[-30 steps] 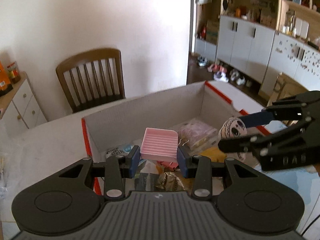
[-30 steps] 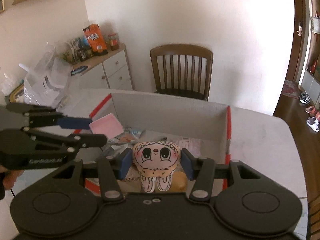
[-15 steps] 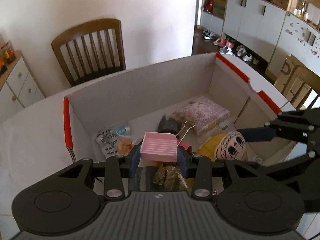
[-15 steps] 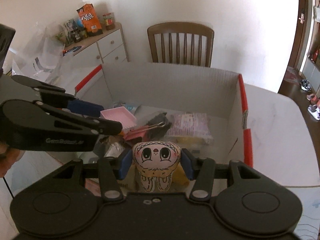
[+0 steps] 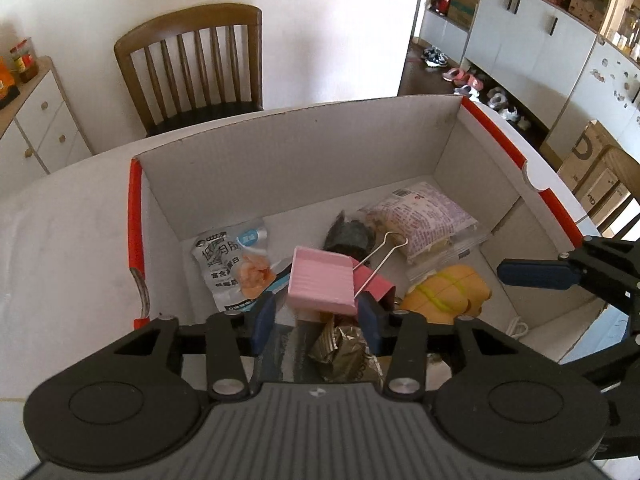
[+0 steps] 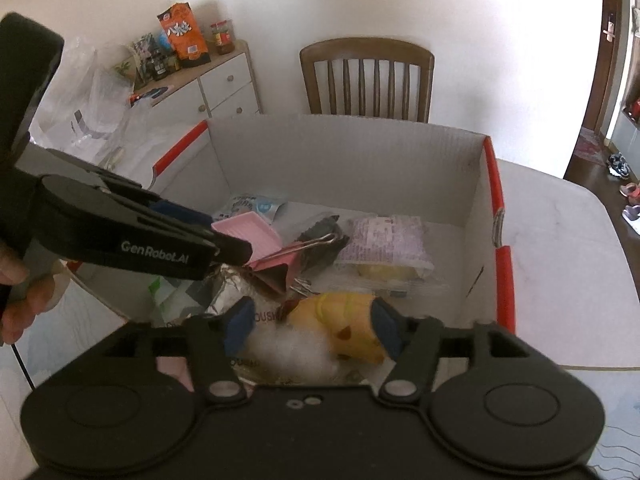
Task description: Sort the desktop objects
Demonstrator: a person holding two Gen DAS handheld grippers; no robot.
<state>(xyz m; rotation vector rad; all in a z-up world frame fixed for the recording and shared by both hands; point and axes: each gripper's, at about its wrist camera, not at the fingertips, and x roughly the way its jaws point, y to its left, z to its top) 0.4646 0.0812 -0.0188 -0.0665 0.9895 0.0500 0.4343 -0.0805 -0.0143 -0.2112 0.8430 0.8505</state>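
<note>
- Left wrist view looks down into the cardboard box (image 5: 280,160) on the white tabletop (image 5: 68,216); the left hand-held gripper (image 5: 316,316) hangs low over the pile, and its jaws are opening.
- Between its pads sits the pink ridged tray (image 5: 322,280), tilted and lying on a pink binder clip (image 5: 380,288). A gap shows on the left side, so I judge the tray released, dropped low so it lands softly.
- Right wrist view shows the right hand-held gripper (image 6: 310,326) over the near part of the box, jaws opening too.
- Below and between its pads lies the plush toy (image 6: 344,320), yellow back up, with white stuffing beside it. The pads stand clear of it, so it looks let go.
- Farther in the box lie a purple snack packet (image 5: 420,220) on the right, and a grey snack pouch (image 5: 224,256) on the left.
- Both things appear delivered; next is probably lifting out without snagging the clip's wire handles.
</note>
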